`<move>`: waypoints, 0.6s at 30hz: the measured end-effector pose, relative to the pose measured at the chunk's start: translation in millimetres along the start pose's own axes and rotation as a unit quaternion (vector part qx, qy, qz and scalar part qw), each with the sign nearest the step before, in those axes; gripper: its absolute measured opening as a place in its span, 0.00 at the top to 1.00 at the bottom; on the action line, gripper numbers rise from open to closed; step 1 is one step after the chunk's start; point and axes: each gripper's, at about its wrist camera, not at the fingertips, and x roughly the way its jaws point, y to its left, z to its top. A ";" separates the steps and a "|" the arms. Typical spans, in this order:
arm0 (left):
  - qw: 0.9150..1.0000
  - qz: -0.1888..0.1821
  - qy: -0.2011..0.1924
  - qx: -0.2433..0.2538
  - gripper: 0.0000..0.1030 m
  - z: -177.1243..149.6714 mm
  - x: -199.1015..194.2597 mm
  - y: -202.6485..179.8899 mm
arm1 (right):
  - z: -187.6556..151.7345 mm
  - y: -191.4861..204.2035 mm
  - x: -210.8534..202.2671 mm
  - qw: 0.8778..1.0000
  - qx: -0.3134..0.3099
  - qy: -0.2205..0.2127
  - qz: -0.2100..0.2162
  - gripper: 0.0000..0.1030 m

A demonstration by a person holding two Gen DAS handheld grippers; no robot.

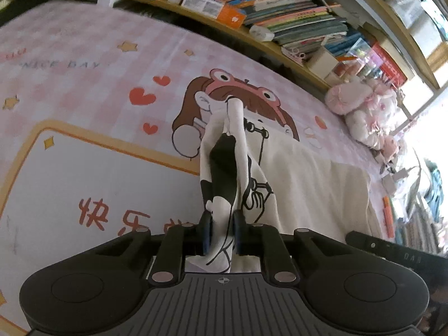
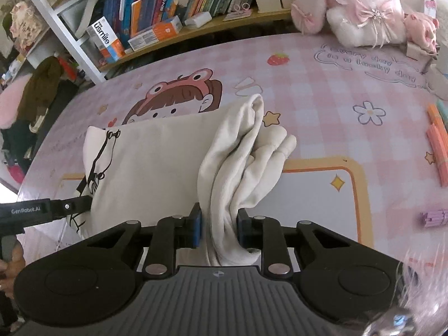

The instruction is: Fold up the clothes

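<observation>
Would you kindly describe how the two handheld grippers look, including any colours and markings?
Both the left gripper and the right gripper are matte black, with blue pads, silver pivot pins, a ribbed grey base and round side discs. The left one's side reads "GenRobot.AI" in the right wrist view.

Free room: bare desk beyond the garment.
Obstacles: plush toy and bookshelf along the far edge; markers at the right.

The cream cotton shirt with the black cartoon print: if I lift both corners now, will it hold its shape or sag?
The cream cotton shirt with the black cartoon print will probably sag: it bunches into soft folds at the right hand-held gripper. It likely droops between grips, as at the left hand-held gripper. It looks light and unlikely to slip.
</observation>
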 end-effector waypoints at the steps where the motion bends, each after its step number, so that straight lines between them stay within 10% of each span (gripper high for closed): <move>1: 1.000 -0.005 0.002 -0.007 0.86 0.6 0.1 3.0 | 0.0 -1.6 0.4 1.000 0.003 0.001 0.001 0.79; 18: 0.998 -0.024 0.029 -0.044 0.73 6.1 12.1 21.2 | -2.1 -17.3 9.9 0.998 0.063 0.023 0.005 0.70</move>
